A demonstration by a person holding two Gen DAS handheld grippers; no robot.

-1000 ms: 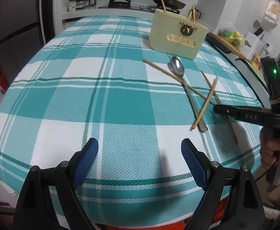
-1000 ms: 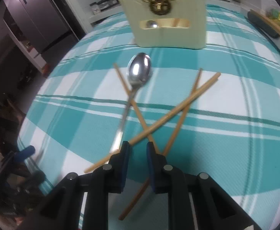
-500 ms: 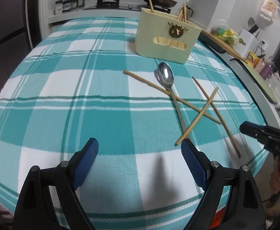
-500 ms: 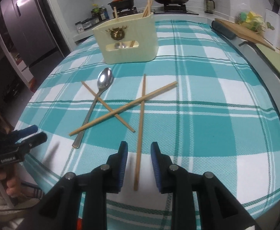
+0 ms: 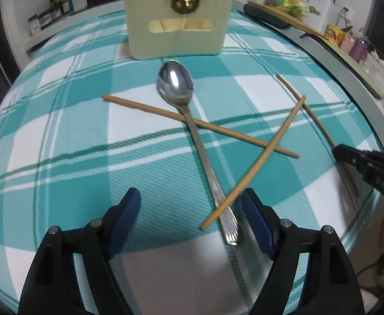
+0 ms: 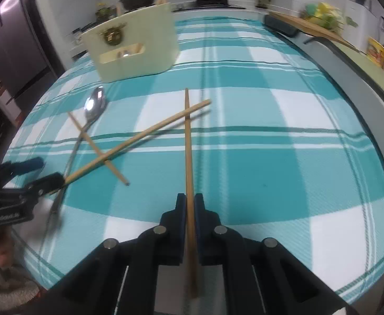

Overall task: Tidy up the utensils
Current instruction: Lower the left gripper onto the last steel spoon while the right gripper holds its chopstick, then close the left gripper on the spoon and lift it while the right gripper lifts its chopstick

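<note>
The right claw [image 6: 189, 204] is clenched on a dark chopstick [image 6: 188, 141], its two blue-lined fingers pressed against the stick's sides near its near end. The stick runs straight forward from the claw over the teal checked cloth on the bench [image 6: 283, 157], its far tip pointing toward the stove side; whether the gripped end is lifted off the cloth cannot be told.

The left claw [image 5: 192, 210] is released, fingers spread wide, low over the near edge of the bench. Between its fingers lie the handle end of a steel spoon [image 5: 192, 120] and the near tip of a pale chopstick [image 5: 255, 165], which rests across the spoon's handle; both sit closer to the claw's right finger. A second pale chopstick [image 5: 199, 124] crosses under the spoon's neck and meets the first pale one further right. The spoon's bowl points toward a cream utensil holder [image 5: 178, 23] standing upright further back on the cloth, with sticks poking from its top.

In the left wrist view the right claw's black tip shows at the right edge, over the dark chopstick, well apart from the left claw.
</note>
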